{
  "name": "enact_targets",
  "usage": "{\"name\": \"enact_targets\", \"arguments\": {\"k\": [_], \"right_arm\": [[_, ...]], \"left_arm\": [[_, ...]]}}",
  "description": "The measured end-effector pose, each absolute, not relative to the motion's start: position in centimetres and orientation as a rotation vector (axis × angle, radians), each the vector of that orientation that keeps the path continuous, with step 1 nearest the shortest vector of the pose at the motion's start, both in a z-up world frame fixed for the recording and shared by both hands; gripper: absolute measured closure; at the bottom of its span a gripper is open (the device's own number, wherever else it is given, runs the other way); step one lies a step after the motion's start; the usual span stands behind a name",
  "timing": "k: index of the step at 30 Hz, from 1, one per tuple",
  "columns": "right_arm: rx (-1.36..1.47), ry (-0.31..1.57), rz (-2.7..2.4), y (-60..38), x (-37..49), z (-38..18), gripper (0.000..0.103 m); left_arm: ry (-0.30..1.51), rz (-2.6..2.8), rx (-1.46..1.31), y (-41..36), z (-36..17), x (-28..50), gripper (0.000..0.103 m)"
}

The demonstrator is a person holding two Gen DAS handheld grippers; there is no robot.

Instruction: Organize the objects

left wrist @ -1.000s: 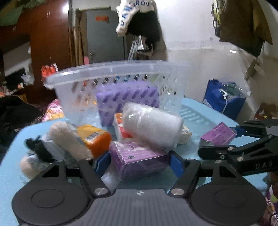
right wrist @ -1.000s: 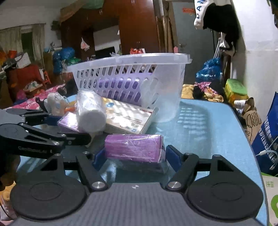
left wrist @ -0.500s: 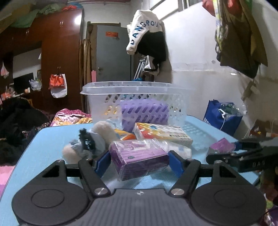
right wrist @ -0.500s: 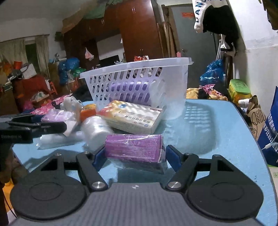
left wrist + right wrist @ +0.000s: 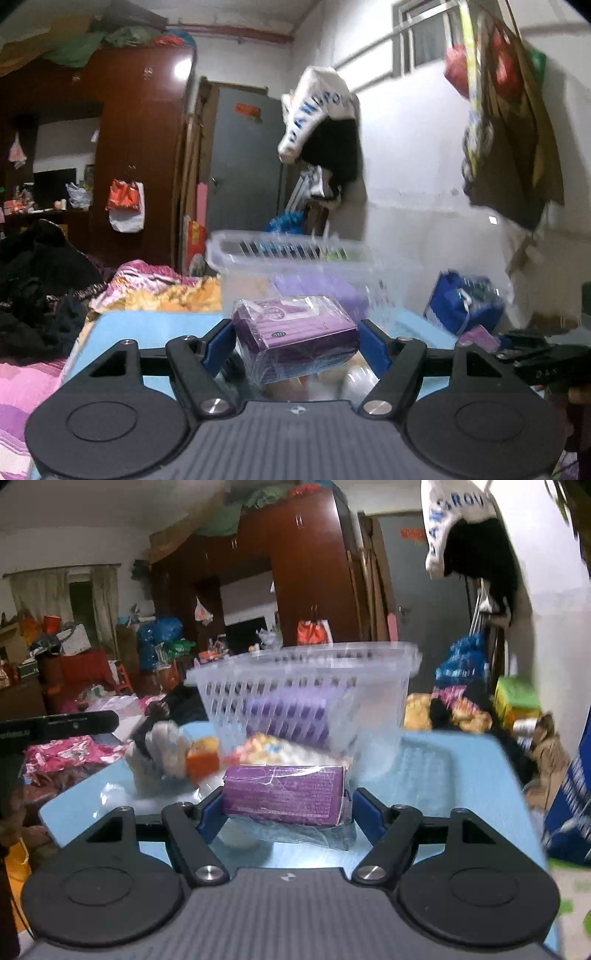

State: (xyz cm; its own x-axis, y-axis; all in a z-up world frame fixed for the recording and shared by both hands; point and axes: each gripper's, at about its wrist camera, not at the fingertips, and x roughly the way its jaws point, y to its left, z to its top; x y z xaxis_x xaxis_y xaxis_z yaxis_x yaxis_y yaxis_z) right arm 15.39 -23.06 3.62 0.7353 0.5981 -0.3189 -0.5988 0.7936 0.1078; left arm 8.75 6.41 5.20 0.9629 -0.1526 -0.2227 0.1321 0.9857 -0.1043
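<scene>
- Left gripper point(image 5: 297, 338): the blue-padded fingers are clamped on the ends of a purple, film-wrapped rectangular pack point(image 5: 295, 341), held clear of the light blue table point(image 5: 147, 325). The pack sits tilted between the pads. Hazard: slick film under end-on pressure may let the pack rotate or slide out.
- Right gripper point(image 5: 286, 808): the fingers are clamped on a second purple film-wrapped pack point(image 5: 284, 792). Loose wrapping hangs below it. Hazard: the trailing film may snag on the basket rim or drag neighbouring items.
- Target, judged from the task: the translucent white slotted plastic basket point(image 5: 306, 686), standing on the table beyond both packs. It already holds a purple block. Hazard: the basket looks light; contact with its wall or rim may push or tip it.
- Both grippers work close together; the right tool shows at the right edge of the left view. Hazard: collision if both approach the basket opening at once.
- Clutter in front of the basket, an orange packet point(image 5: 201, 762) and a pale fluffy toy point(image 5: 162, 746), may be knocked off the table by a low approach.
- Both views are motion-blurred; basket rim clearance cannot be judged reliably.
</scene>
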Motion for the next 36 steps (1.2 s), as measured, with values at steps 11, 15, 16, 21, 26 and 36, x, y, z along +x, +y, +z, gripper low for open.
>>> {"name": "enact_targets", "arguments": {"k": [11,15,16,21,26,36], "right_arm": [[-0.099,0.216,0.552,-19.4,20.3,11.4,0.028],[-0.105,0.271,0.485,-17.9,24.8,13.2,0.029],[-0.096,0.297,0.480,-17.7,26.1,13.3,0.029],[-0.113,0.426,0.423,-16.7,30.4,12.3,0.028],[-0.097,0.491,0.436,-16.7,31.6,11.0,0.028],[-0.050,0.383,0.479,-17.8,28.7,12.2,0.000]], "left_arm": [[0.177,-0.154,-0.090,5.6,12.5,14.2,0.028],[0.272,-0.154,-0.070,4.1,14.0,19.9,0.028],[0.300,-0.139,-0.053,3.7,13.9,21.2,0.028],[0.464,-0.070,-0.052,3.9,12.6,27.7,0.028],[0.506,-0.058,-0.095,5.7,11.4,28.6,0.028],[0.391,-0.112,-0.141,6.7,11.1,25.1,0.002]]}}
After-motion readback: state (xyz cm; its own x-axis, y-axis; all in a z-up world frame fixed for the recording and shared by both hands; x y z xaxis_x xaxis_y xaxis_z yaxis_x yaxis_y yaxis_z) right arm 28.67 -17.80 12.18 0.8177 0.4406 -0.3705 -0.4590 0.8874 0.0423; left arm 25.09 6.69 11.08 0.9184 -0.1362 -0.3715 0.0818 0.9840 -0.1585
